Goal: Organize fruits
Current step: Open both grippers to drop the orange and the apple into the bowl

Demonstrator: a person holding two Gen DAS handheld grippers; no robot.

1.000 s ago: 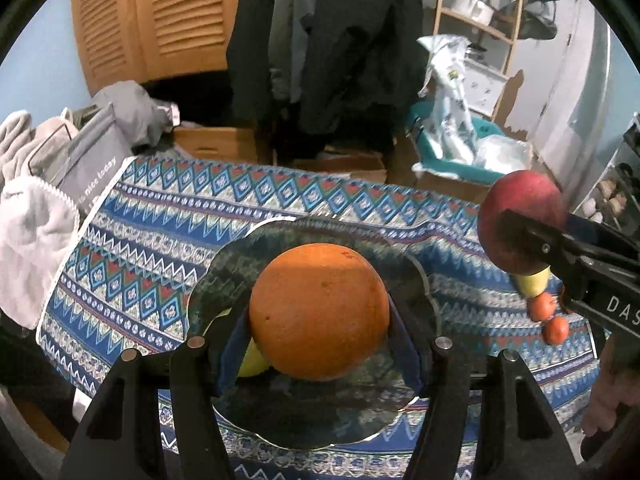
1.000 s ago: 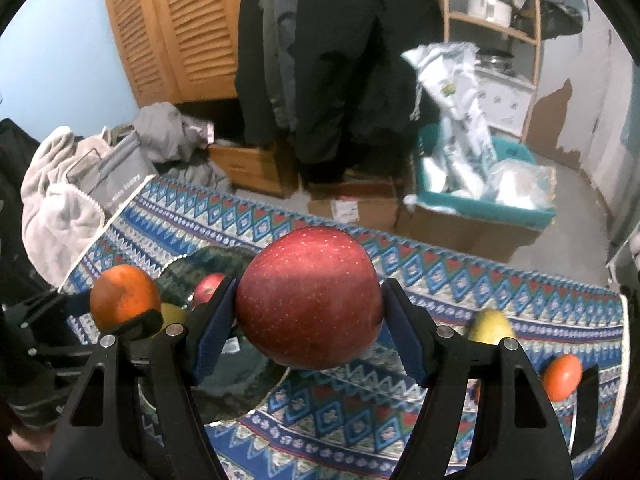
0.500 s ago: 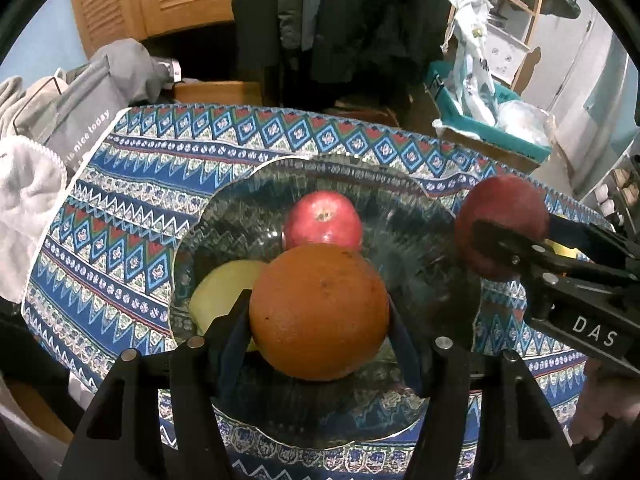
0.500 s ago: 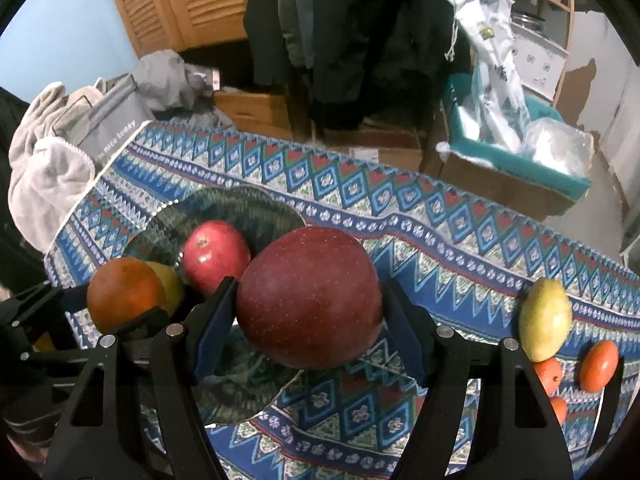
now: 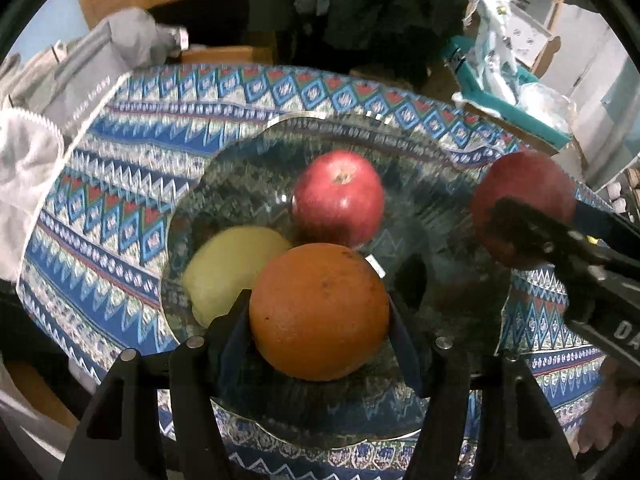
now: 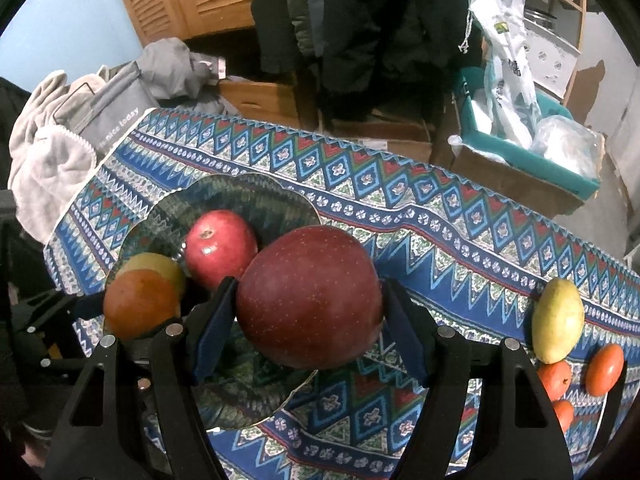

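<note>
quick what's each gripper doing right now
Left gripper: closed on the round orange fruit, over the glass bowl.
Right gripper: fingers opening, the large dark red apple between them.

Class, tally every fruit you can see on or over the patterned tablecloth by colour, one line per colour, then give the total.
Red: 2, the apple in the glass bowl and the dark apple in the right gripper.
Orange: 4, the orange in the left gripper and three small ones.
Yellow-green: 2, one in the bowl, one on the cloth.
Total: 8
</note>
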